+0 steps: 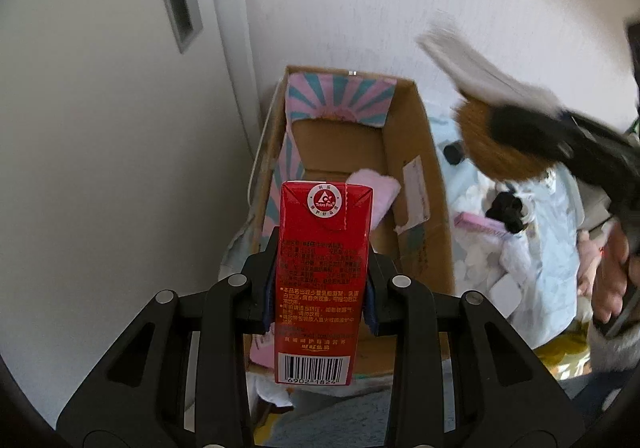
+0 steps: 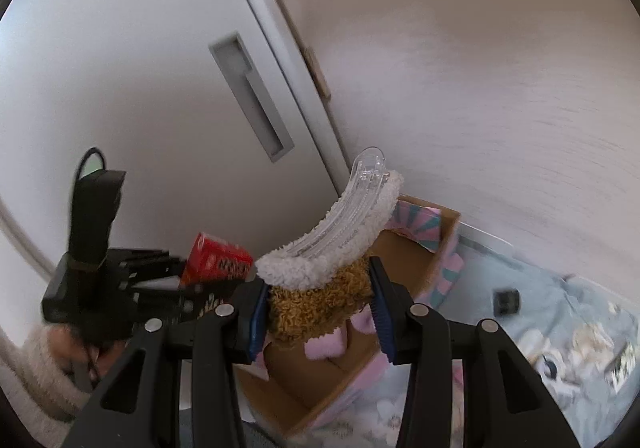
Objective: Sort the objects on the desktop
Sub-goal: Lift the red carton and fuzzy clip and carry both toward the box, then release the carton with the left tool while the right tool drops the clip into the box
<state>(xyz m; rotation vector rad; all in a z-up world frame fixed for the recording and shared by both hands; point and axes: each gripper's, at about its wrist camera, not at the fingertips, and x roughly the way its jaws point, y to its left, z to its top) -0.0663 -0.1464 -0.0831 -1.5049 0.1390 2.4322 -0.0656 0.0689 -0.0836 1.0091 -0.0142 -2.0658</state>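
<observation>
Nearest, the left gripper [image 1: 322, 284] clamps an upright red drink carton [image 1: 322, 280] over the near end of the open cardboard box [image 1: 424, 207]. Right of it, the right gripper [image 2: 320, 318] squeezes a fuzzy brown-and-white hair clip [image 2: 320, 288] above that box.

Between the two fingers of the right gripper [image 2: 320, 306] sits a fuzzy brown-and-white plush hair clip [image 2: 320, 272], pressed by the blue pads [image 2: 379, 318] on both sides; its clear plastic clasp arches up and away past the fingertips. Beyond and below the fingers lies an open cardboard box [image 2: 404, 268] with a pink soft item [image 2: 326, 346] inside. Off to the left of the fingers, the left gripper [image 2: 192, 280] clamps a red drink carton [image 2: 216, 258]. To the right of the fingers spreads a pale blue cloth [image 2: 540, 312].
</observation>
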